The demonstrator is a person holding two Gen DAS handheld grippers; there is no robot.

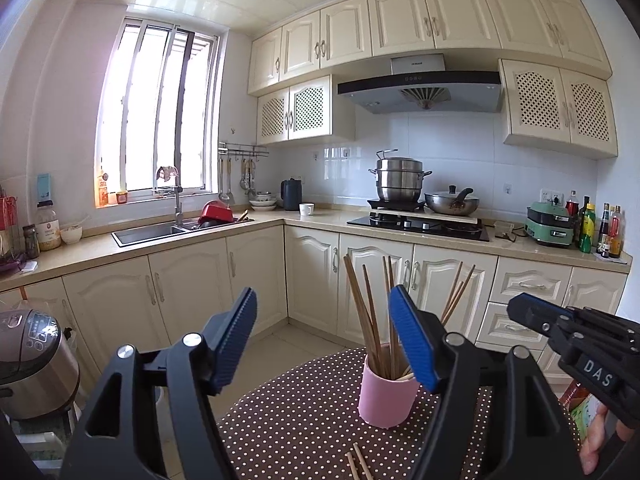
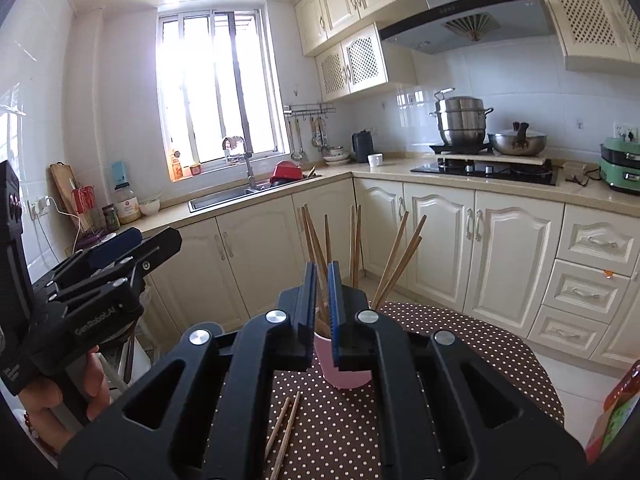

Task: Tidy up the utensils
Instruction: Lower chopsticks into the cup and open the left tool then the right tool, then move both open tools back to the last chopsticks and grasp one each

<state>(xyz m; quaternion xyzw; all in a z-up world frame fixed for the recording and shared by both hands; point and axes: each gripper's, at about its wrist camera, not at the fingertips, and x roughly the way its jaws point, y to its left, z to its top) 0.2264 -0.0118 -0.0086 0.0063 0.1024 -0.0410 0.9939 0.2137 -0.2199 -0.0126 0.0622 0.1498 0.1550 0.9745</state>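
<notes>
A pink cup (image 1: 383, 398) stands on the brown polka-dot tablecloth (image 1: 296, 420) with several wooden chopsticks (image 1: 366, 320) upright in it. Two loose chopsticks (image 1: 357, 465) lie on the cloth in front of the cup. My left gripper (image 1: 326, 334) is open and empty, its right pad just ahead of the cup's rim. In the right wrist view my right gripper (image 2: 322, 294) is shut with nothing in it, and the pink cup (image 2: 347, 368) shows just beyond its tips. The loose chopsticks (image 2: 285, 426) lie below the right gripper. The two grippers sit side by side.
A rice cooker (image 1: 34, 364) stands left of the table. A colourful packet (image 2: 616, 416) and a bottle (image 1: 576, 398) sit at the table's right edge. Cream cabinets, a sink (image 1: 150, 233) and a stove (image 1: 420, 225) line the far walls, with open floor between.
</notes>
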